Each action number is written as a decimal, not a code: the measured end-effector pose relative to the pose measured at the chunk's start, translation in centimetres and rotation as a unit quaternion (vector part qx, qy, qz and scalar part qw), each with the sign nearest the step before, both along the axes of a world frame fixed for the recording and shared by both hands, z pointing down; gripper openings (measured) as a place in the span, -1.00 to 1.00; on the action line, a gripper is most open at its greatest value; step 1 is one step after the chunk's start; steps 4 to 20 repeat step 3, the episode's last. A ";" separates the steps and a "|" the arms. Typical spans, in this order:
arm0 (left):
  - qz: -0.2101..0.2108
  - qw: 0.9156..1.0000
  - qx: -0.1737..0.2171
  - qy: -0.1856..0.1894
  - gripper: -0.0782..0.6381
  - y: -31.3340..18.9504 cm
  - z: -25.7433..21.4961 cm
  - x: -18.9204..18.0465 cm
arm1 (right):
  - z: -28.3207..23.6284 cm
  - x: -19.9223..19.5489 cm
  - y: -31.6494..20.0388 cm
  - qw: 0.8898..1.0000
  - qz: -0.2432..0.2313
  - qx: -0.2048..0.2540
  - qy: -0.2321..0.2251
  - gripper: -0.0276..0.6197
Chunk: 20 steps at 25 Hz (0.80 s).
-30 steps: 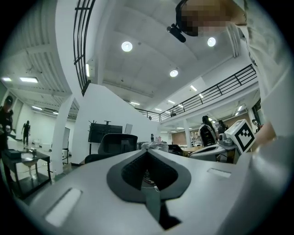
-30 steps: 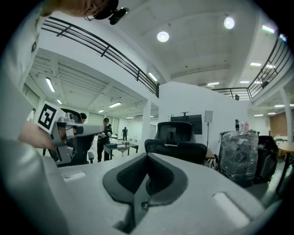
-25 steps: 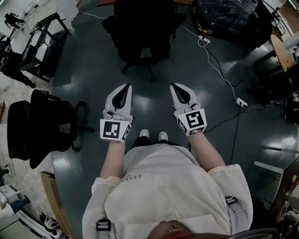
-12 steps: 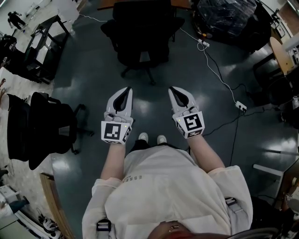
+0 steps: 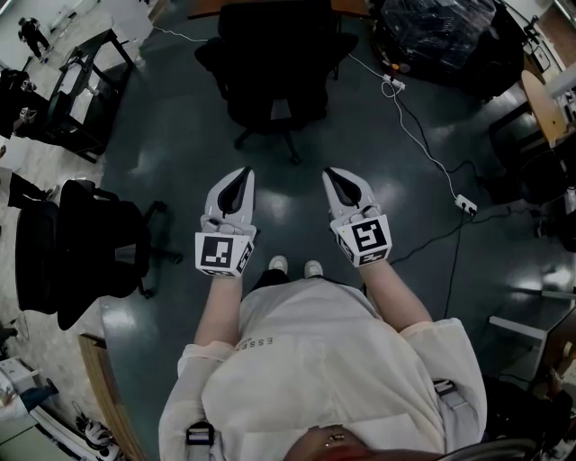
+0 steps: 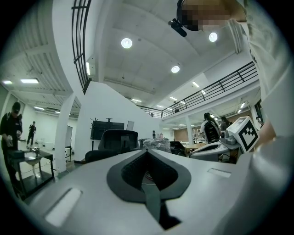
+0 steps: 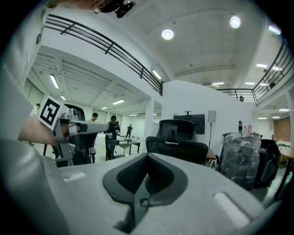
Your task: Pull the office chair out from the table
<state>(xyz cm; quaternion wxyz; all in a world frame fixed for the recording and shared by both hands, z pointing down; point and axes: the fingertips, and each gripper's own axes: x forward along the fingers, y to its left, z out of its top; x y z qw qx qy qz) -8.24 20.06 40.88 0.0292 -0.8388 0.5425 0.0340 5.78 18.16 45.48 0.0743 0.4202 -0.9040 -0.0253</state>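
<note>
The office chair (image 5: 274,63) stands at the top of my head view, pushed up to the table (image 5: 205,8) and well ahead of both grippers. I count one more black chair (image 5: 85,248), off to my left. My two grippers are side by side and apart: left gripper (image 5: 243,174) and right gripper (image 5: 332,174), each with jaws clenched on nothing.

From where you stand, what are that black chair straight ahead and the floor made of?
Office chair: black, matte, probably fabric or mesh on plastic; too dark to tell. Floor: dark, smooth, glossy, mirroring pale light patches; perhaps coated concrete or vinyl.
</note>
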 end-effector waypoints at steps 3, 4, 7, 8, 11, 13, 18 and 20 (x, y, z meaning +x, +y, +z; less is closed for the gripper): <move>-0.002 1.000 -0.002 0.001 -0.73 -0.3 0.2 -0.3 | 0.2 -0.2 -0.3 1.000 0.001 -0.003 -0.001 -0.94; -0.002 1.000 -0.002 0.001 -0.73 -0.3 0.2 -0.3 | 0.2 -0.2 -0.3 1.000 0.001 -0.003 -0.001 -0.94; -0.002 1.000 -0.002 0.001 -0.73 -0.3 0.2 -0.3 | 0.2 -0.2 -0.3 1.000 0.001 -0.003 -0.001 -0.94; -0.002 1.000 -0.002 0.001 -0.73 -0.3 0.2 -0.3 | 0.2 -0.2 -0.3 1.000 0.001 -0.003 -0.001 -0.94; -0.002 1.000 -0.002 0.001 -0.73 -0.3 0.2 -0.3 | 0.2 -0.2 -0.3 1.000 0.001 -0.003 -0.001 -0.94; -0.002 1.000 -0.002 0.001 -0.73 -0.3 0.2 -0.3 | 0.2 -0.2 -0.3 1.000 0.001 -0.003 -0.001 -0.94; -0.002 1.000 -0.002 0.001 -0.73 -0.3 0.2 -0.3 | 0.2 -0.2 -0.3 1.000 0.001 -0.003 -0.001 -0.94; -0.002 1.000 -0.002 0.001 -0.73 -0.3 0.2 -0.3 | 0.2 -0.2 -0.3 1.000 0.001 -0.003 -0.001 -0.94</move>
